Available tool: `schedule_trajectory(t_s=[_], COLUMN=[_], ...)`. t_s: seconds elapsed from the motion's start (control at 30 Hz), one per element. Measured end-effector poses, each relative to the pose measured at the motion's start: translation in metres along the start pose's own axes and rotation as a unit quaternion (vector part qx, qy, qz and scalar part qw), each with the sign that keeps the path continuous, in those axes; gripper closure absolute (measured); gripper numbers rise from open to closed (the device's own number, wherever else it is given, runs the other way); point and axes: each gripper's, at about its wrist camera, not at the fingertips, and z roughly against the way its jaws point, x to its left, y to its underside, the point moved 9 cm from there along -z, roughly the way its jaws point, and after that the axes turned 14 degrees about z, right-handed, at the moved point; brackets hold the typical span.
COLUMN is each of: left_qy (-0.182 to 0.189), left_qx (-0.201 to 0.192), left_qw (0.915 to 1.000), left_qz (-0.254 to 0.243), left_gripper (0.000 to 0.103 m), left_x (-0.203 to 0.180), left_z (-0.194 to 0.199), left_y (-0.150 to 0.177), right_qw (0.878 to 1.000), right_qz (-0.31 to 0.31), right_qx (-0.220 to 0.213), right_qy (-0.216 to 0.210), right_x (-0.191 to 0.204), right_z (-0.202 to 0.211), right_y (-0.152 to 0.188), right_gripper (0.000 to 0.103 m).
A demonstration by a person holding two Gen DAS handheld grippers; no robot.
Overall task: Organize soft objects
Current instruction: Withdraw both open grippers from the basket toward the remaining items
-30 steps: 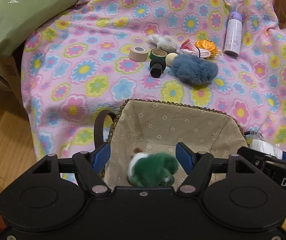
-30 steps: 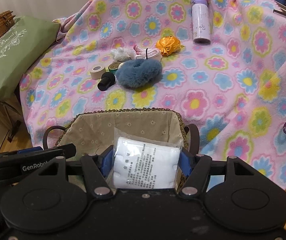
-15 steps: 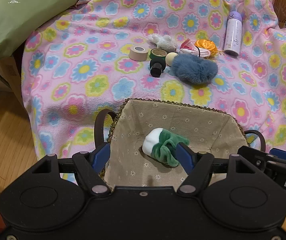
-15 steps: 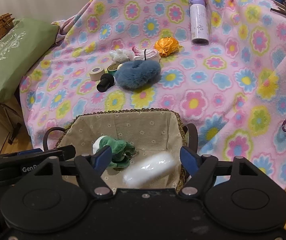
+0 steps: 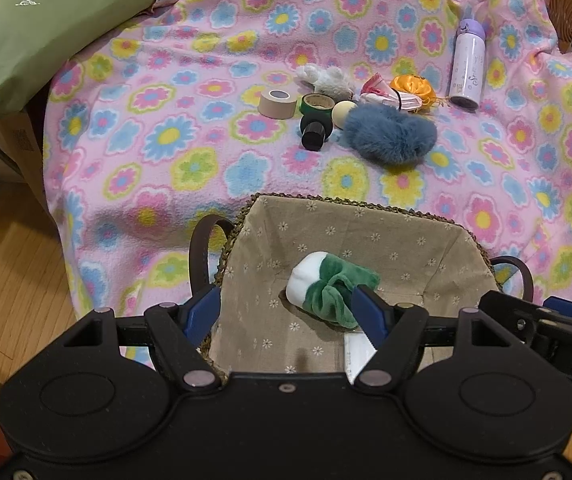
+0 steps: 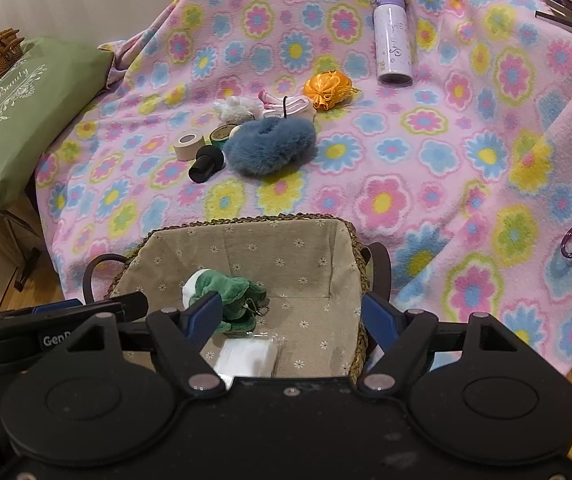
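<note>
A: Where are the soft things?

B: The green plush (image 5: 332, 292) and the white packet (image 6: 245, 356) lie in the lined basket (image 6: 245, 248); the packet's far end is hidden, I think.

A: And the jaws?

B: The right gripper (image 6: 292, 314) has just been opening, nothing between; the left gripper (image 5: 288, 314) stands open, empty.

Two tape rolls (image 5: 277, 103), one bottle (image 5: 467, 68)
</note>
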Motion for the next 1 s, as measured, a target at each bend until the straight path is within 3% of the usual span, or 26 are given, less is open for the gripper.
schedule_trajectory(t_s=[0.43,0.53,0.73,0.87,1.0], left_qy=[0.001,0.005,0.01,0.019,0.018], left_qx=[-0.001,-0.006,-0.035,-0.059,-0.076], left_qw=[1.0,1.0,0.9993,0.9981,0.9969], left_qz=[-0.004,-0.003,-0.001,0.006,-0.003], left_gripper=[0.034,0.027,0.021,0.012,0.011], left_x=[0.002,0.001,0.0,0.002,-0.002], left_z=[0.001,0.003,0.012,0.018,0.02], left_y=[-0.001,-0.003,-0.013,-0.026,-0.034], right_qw=[1.0,1.0,0.999,0.998,0.996], right_qz=[-0.001,-0.001,-0.005,-0.006,0.011], right_qx=[0.003,0.001,-0.019,-0.029,-0.036], right_qy=[0.008,0.013,0.033,0.05,0.081], right_x=[-0.003,-0.005,-0.013,-0.017,-0.02], right_z=[-0.001,0.0,0.005,0.007,0.006], right_y=[0.002,0.003,-0.002,-0.006,-0.012], right_gripper=[0.022,0.02,0.001,0.0,0.0])
